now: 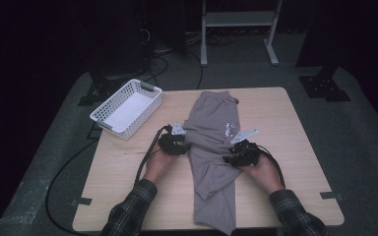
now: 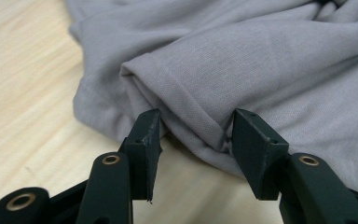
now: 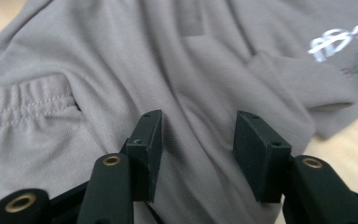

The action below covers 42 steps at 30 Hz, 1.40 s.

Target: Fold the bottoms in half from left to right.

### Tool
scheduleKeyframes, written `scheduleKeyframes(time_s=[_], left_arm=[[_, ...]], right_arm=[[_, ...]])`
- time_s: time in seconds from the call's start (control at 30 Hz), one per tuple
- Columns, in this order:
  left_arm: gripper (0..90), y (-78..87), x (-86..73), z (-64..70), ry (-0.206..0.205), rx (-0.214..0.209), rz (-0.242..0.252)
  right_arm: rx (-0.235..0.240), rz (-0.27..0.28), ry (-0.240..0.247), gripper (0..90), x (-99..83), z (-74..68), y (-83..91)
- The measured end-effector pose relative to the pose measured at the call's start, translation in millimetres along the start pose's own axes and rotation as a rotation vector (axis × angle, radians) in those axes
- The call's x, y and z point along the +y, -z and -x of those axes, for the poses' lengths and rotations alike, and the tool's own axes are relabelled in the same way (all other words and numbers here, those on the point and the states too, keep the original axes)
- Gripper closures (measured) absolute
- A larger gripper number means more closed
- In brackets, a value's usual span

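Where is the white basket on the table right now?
In the high view the white basket sits at the table's far left corner, left of the grey garment.

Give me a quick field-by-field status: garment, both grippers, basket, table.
garment: grey garment lying lengthwise down the middle of the table, rumpled, small printed logo near its right edge
left gripper: left gripper open, jaws either side of a folded hem at the garment's left edge
right gripper: right gripper open, jaws over the cloth at the garment's right side, nothing clamped
basket: white basket at the far left corner, apart from the garment
table: wooden table, bare wood on both sides of the garment
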State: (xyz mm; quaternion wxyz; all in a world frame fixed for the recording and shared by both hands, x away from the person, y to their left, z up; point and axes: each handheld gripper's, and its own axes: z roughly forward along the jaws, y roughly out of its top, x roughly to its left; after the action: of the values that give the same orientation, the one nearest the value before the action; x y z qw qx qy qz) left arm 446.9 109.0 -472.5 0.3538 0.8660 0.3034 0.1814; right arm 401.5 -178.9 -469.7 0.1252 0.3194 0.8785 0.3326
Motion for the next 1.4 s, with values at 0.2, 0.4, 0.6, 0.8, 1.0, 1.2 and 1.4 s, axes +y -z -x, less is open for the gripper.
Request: scheduleKeyframes(time_s=[0.2, 0.4, 0.6, 0.8, 1.0, 1.2, 1.4], left_arm=[[50.2, -3.4, 2.6, -9.1, 0.030, 0.021, -0.003], [45.2, 21.3, 1.9, 0.6, 0.003, -0.032, 0.034], [42.5, 52.9, -7.3, 35.6, -0.025, -0.152, 0.084], [36.2, 66.0, -16.9, 70.0, -0.027, -0.297, 0.102], [31.7, 60.0, -28.5, 92.5, -0.045, -0.371, 0.050], [30.2, 48.2, -30.2, 105.3, -0.072, -0.384, 0.007], [29.9, 45.7, -32.2, 109.4, -0.102, -0.373, -0.006]], right_arm=[[-0.037, 0.000, -0.038, 52.0, 9.1, 18.3, -7.3], [-0.006, 0.080, -0.032, 54.2, 13.5, 11.0, 29.4], [0.114, 0.087, 0.082, 60.1, 13.0, -20.4, 38.4], [0.159, 0.039, 0.096, 56.5, 9.2, -32.5, 24.7], [0.168, 0.029, 0.098, 51.6, 5.7, -32.5, 16.3], [0.202, 0.028, 0.101, 51.1, 17.6, -31.4, 3.3], [0.243, 0.001, 0.122, 48.3, 24.8, -32.1, -12.2]])
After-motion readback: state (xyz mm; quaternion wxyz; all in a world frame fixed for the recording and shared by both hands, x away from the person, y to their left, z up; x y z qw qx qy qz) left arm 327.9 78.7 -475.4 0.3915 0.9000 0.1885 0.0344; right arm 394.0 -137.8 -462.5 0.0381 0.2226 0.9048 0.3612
